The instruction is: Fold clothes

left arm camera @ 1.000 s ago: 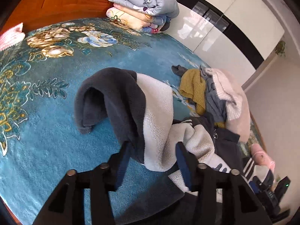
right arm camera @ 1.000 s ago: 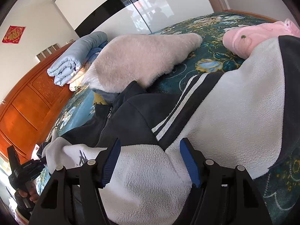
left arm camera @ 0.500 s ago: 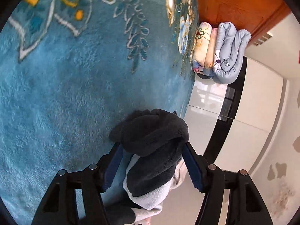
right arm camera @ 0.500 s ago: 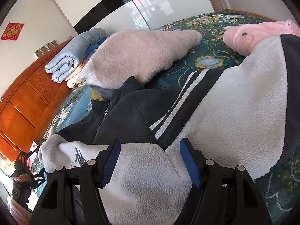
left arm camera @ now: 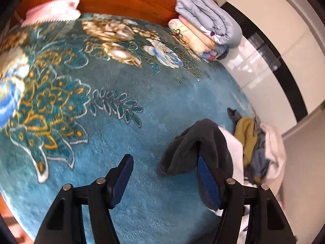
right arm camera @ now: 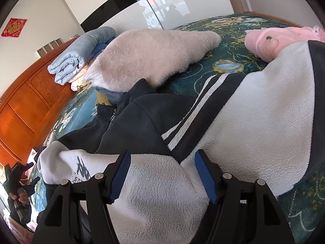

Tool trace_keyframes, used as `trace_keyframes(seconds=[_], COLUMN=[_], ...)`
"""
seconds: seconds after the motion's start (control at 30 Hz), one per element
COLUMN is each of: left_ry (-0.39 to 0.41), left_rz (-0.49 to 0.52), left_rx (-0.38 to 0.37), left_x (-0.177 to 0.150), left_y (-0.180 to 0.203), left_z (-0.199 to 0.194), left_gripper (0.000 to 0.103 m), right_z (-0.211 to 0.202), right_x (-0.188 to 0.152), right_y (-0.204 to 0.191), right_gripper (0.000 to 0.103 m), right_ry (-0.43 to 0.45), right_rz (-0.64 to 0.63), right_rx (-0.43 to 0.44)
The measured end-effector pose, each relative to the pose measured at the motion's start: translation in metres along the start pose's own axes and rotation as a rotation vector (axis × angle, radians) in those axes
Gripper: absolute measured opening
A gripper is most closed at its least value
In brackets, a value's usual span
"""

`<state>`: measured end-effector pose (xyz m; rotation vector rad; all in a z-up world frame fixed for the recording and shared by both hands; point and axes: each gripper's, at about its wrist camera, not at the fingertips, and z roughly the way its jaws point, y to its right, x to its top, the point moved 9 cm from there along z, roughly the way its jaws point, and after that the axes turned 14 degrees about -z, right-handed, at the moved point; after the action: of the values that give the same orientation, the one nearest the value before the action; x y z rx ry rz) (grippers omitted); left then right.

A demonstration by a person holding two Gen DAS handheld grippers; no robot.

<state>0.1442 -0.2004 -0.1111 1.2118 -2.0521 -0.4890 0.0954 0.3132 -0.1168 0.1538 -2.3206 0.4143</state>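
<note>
Jacket sleeve (left arm camera: 200, 142): its far end runs behind the left gripper's right finger (left arm camera: 208, 180) at 5 o'clock.
Clothes pile (left arm camera: 258, 142): blurred, garments hard to separate.
Jacket (right arm camera: 233, 126): cut off at 3 and 6 o'clock.
Hand (right arm camera: 19, 198): at 8 o'clock, small and mostly cut off.
Pink cloth (left arm camera: 53, 11): smeared, kind unclear.

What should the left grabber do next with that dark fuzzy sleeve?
Probably let go fully and back away. The left gripper has just been opening, and the dark sleeve lies on the blue blanket, draped only over one finger.
</note>
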Motion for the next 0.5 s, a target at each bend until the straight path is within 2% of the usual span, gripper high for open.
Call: trace_keyframes(seconds=[0.1,0.23,0.3,0.33,0.4,0.5], left_ry=[-0.019,-0.033,-0.008,0.003,0.063,0.298], left_rz=[0.109,0.176,0.243,0.281,0.361,0.566], left_rx=[0.070,0.095,0.144,0.175,0.232,0.368], left_x=[-0.006,-0.010,-0.007,-0.006,0.005,0.043], left_y=[0.005,0.016,0.021,0.022,0.028,0.045], left_z=[0.022,0.048,0.053,0.055,0.050,0.022], left_gripper=[0.068,0.066,0.037,0.017,0.008,0.008], right_z=[0.002,0.003,0.004,0.004,0.005,0.005], right_x=[-0.001,-0.002,-0.002,-0.002,-0.002,-0.003], right_y=[-0.001,-0.002,-0.002,-0.003,-0.003,-0.004], right_gripper=[0.067,0.067,0.067,0.067,0.067,0.067], right_ry=[-0.005,-0.009,-0.010,-0.011,-0.014,-0.014], right_rz=[-0.007,-0.018,-0.022,-0.024,-0.029,-0.039], right_rx=[-0.007,-0.015,-0.017,-0.019,-0.024,-0.028])
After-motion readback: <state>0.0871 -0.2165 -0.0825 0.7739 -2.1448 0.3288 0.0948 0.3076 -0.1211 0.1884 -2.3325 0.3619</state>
